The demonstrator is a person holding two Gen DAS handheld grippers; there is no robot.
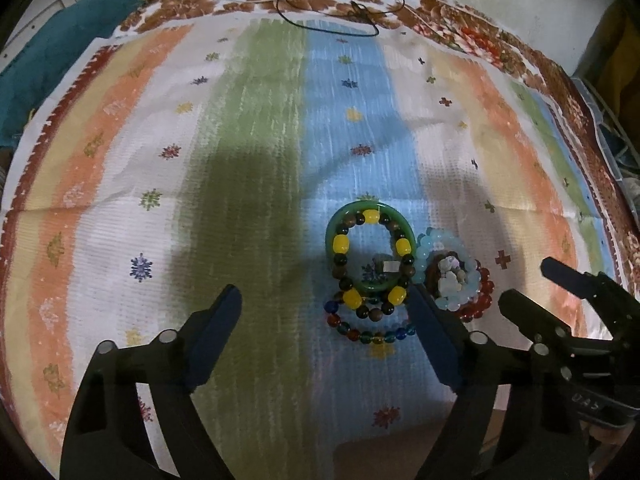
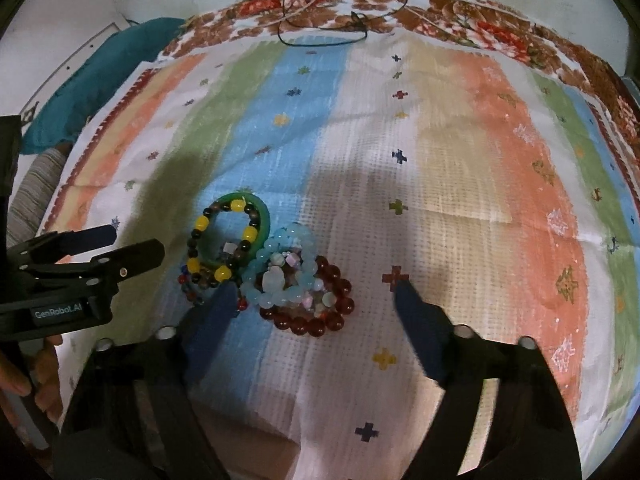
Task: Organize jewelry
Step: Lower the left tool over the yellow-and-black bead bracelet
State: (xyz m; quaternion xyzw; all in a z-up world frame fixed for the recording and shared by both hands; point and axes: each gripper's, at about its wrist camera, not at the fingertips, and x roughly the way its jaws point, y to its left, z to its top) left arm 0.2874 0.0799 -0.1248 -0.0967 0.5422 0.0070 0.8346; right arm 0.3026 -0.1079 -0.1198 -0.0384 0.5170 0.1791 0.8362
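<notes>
A striped cloth (image 1: 256, 128) covers the surface, a black cord (image 1: 332, 20) looped at its far edge. Near the front lies a pile of bracelets (image 2: 276, 264) flat on the blue and white stripes: a green bangle (image 1: 370, 248) ringing a yellow-beaded strand (image 1: 372, 260), pale blue beads (image 2: 280, 268) and red beads (image 2: 320, 312) alongside. The left gripper (image 1: 324, 304) stands wide, one finger touching the pile. The right gripper (image 2: 316, 292) straddles the red beads, jaws wide, holding nothing.
</notes>
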